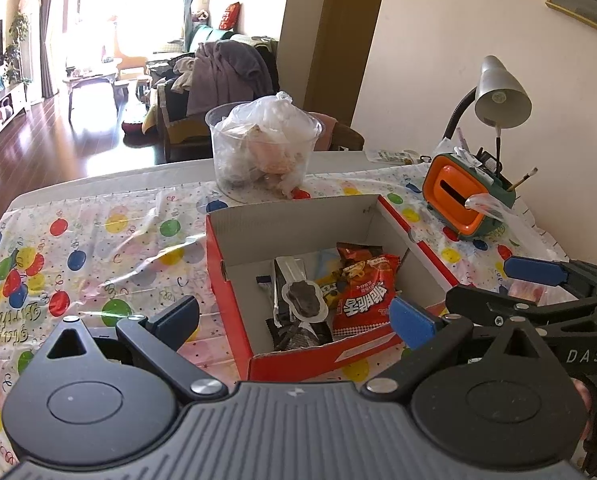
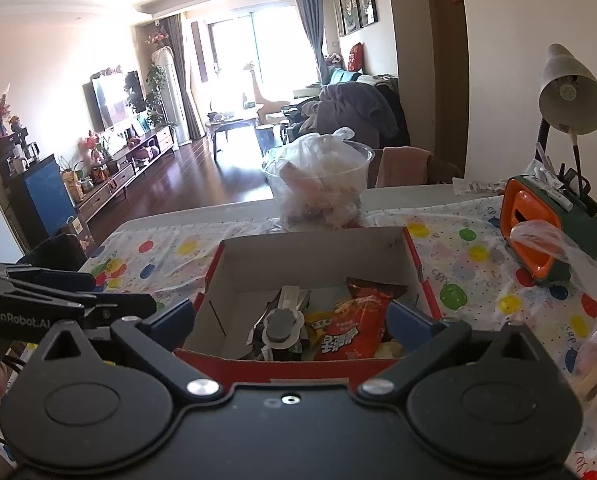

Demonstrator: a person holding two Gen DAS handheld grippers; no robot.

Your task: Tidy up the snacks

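Note:
A red cardboard box [image 1: 226, 280] with a white inside stands on the table and holds several snacks: a red packet [image 1: 364, 298] with white lettering, a clear blister pack with a dark cookie [image 1: 304, 300], a yellow packet and a dark wrapper. It also shows in the right wrist view [image 2: 410, 248] with the red packet [image 2: 350, 336]. My left gripper [image 1: 294, 320] is open and empty at the box's near edge. My right gripper [image 2: 290, 320] is open and empty, above the box's near wall. The right gripper's blue fingers [image 1: 534, 272] show at the right of the left wrist view.
A clear plastic tub [image 1: 262, 148] stuffed with bags stands behind the box. An orange and green desk organizer [image 1: 462, 196] and a grey lamp [image 1: 498, 92] stand at the right. A thin plastic bag [image 2: 578, 272] lies at the right. The balloon-print tablecloth [image 1: 78, 248] covers the table.

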